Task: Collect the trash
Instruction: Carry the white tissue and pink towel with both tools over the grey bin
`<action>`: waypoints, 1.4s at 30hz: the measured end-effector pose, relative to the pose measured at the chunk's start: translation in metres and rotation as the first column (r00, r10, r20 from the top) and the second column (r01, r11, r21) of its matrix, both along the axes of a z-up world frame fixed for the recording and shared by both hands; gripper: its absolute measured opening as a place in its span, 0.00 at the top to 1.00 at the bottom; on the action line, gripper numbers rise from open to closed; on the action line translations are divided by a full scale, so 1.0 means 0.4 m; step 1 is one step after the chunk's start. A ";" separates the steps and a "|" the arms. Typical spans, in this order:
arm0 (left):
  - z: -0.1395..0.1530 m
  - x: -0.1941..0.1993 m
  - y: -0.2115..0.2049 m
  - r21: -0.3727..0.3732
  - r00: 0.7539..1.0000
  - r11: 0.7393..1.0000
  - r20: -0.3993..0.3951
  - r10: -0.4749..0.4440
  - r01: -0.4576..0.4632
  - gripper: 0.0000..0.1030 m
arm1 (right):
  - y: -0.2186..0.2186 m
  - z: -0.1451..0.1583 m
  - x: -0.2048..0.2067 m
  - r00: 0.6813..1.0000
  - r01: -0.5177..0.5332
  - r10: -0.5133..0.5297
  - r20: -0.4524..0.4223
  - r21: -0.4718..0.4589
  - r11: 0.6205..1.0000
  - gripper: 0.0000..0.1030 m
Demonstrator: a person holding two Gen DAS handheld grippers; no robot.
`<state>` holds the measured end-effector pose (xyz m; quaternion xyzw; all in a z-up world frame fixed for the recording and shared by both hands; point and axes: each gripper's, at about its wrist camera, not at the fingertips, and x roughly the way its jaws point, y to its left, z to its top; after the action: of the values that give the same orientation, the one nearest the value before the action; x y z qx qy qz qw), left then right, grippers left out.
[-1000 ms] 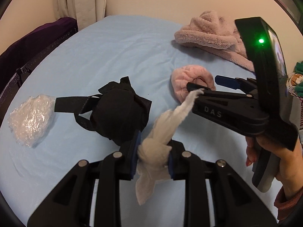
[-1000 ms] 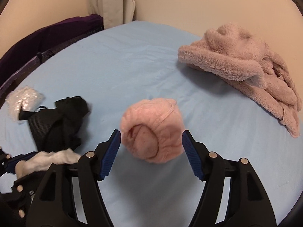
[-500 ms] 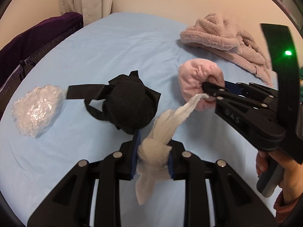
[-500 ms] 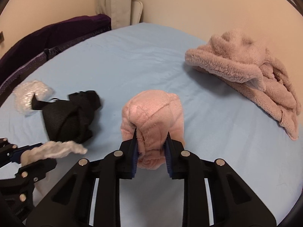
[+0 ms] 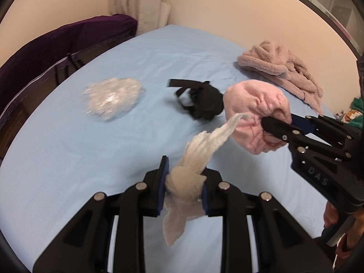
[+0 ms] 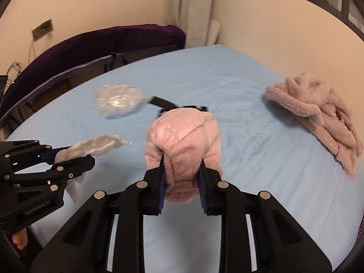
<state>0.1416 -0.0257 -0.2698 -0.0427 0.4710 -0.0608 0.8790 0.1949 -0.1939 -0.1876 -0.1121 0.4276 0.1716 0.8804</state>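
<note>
Both grippers are clamped on soft, light things above the bed (image 6: 227, 86): the left gripper (image 5: 183, 187) squeezes a limp white rag (image 5: 188, 177), the right gripper (image 6: 182, 177) a bunched pink cloth (image 6: 184, 141).

The crumpled clear plastic (image 5: 113, 98) on the bed is smeared by motion, its folds unreadable; in the right wrist view the pink fleece bundle (image 6: 184, 141) covers nearly all of the black fabric item (image 6: 169, 105), only a strap and a sliver showing; the pale tissue (image 5: 195, 166) hides the pad faces of the left gripper (image 5: 183, 190); a hand (image 5: 331, 216) is cut off at the right edge, only fingertips visible; green and patterned items (image 5: 353, 111) at the right edge are too cropped to identify.
</note>
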 end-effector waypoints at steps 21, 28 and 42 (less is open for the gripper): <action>0.347 -0.746 0.882 0.137 0.771 0.761 0.187 0.609 -0.634 0.75 | 0.909 0.308 -0.514 0.735 -0.678 0.671 0.101 0.129 0.724 0.78; 0.470 -0.999 1.143 0.187 0.571 0.540 0.243 0.784 -0.821 0.75 | 1.279 0.429 -0.721 0.513 -0.854 0.848 0.135 0.176 0.489 0.77; 0.664 -1.248 1.441 0.164 0.361 0.326 0.266 0.894 -0.931 0.75 | 1.775 0.610 -0.980 0.359 -0.923 0.919 0.162 0.207 0.324 0.73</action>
<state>-0.3574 0.5507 -0.0042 -0.1678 0.3116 0.5102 0.7839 -0.1969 0.5162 0.0563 -0.2181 0.2550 0.6939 0.6372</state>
